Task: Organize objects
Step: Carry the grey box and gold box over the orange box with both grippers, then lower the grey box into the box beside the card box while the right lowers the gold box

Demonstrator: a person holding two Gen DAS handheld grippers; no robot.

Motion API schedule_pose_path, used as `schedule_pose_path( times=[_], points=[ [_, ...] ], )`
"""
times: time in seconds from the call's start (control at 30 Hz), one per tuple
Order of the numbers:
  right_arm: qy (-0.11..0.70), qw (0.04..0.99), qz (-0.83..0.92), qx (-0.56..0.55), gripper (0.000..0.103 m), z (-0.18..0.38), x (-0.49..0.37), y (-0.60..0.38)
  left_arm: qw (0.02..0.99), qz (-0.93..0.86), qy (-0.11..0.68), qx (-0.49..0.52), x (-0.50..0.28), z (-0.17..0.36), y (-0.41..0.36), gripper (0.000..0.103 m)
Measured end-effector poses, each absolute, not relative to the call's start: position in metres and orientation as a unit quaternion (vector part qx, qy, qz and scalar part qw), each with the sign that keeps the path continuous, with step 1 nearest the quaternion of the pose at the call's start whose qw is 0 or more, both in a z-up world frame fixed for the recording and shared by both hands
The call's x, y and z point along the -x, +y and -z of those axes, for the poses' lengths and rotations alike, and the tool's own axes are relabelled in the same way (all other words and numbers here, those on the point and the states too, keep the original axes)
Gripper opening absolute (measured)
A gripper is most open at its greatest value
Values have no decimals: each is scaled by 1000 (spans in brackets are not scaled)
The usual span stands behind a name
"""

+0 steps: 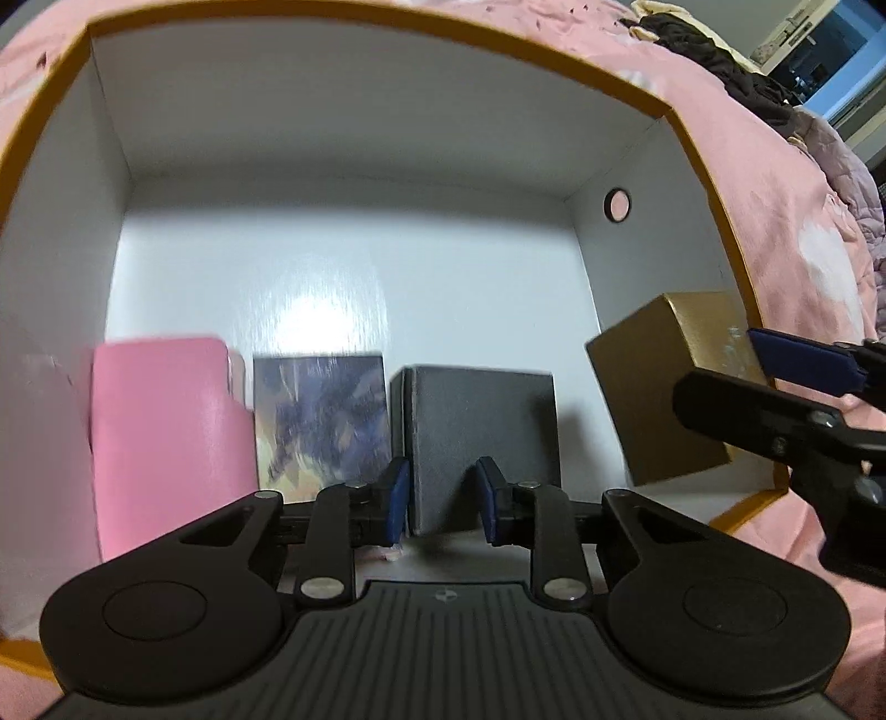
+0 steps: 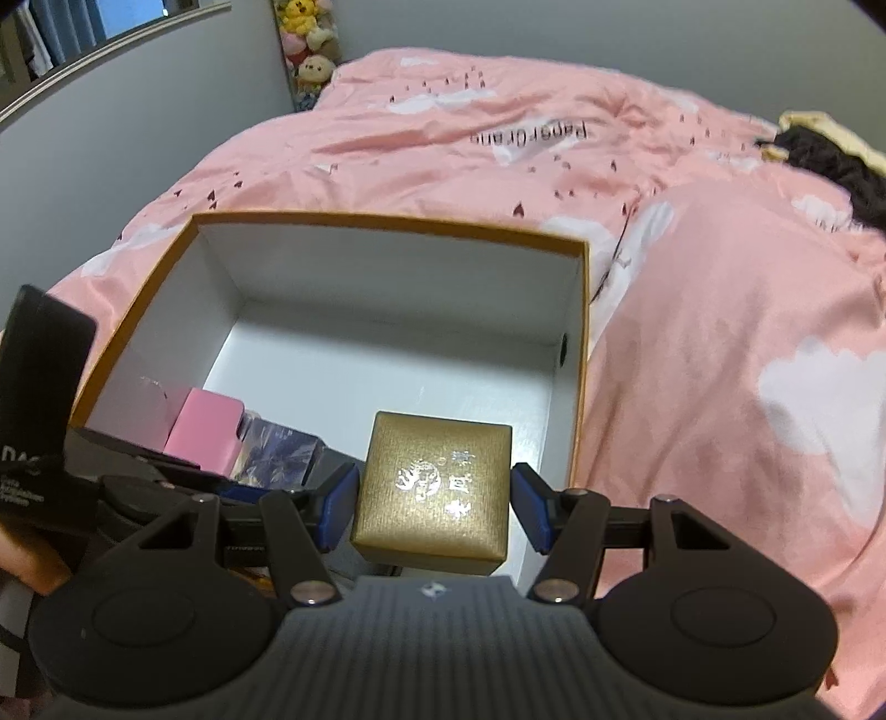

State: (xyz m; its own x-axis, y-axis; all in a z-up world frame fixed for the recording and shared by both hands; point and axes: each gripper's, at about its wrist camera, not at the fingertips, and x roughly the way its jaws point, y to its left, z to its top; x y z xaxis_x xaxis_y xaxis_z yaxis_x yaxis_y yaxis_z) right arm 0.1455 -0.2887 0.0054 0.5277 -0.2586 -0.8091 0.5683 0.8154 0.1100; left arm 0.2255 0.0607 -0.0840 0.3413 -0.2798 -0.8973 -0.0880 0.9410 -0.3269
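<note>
A large open box [image 2: 387, 232] with an orange rim and white inside sits on a bed covered by a pink quilt [image 2: 720, 310] printed with white clouds. In the left wrist view, three small boxes stand in a row along the near wall at the lower part of the frame: a pink box [image 1: 160, 432] at the left, a box with a purple and yellow picture [image 1: 321, 415] just beside it, and a dark grey box [image 1: 482, 437] to the right of that. The left gripper [image 1: 443, 498] points down at the grey box, with one blue pad at its left edge and the other in front of its face; the view is blurred, and whether the pads press on it cannot be told. In the right wrist view, the right gripper [image 2: 434, 507] holds a gold box [image 2: 434, 493] with silver printing on its lid, low in the centre of the frame, above the near right corner of the large box. Its blue pads [image 2: 338, 504] sit on either side of the gold box, which hangs tilted and clear of the white floor. The gold box is to the right of the grey one, apart from it. Plush toys [image 2: 307, 39] are stacked at the upper left of the right wrist view, against a grey wall.
</note>
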Motion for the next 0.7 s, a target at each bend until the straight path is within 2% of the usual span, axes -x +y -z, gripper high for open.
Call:
schedule_pose_path(
  times=[0.43, 0.7],
  points=[
    [488, 815, 268, -161, 62, 14, -162, -280, 833, 60, 510, 206, -199, 51, 91, 29],
    [545, 778, 280, -137, 62, 31, -186, -270, 832, 68, 499, 234, -202, 59, 88, 29]
  ],
)
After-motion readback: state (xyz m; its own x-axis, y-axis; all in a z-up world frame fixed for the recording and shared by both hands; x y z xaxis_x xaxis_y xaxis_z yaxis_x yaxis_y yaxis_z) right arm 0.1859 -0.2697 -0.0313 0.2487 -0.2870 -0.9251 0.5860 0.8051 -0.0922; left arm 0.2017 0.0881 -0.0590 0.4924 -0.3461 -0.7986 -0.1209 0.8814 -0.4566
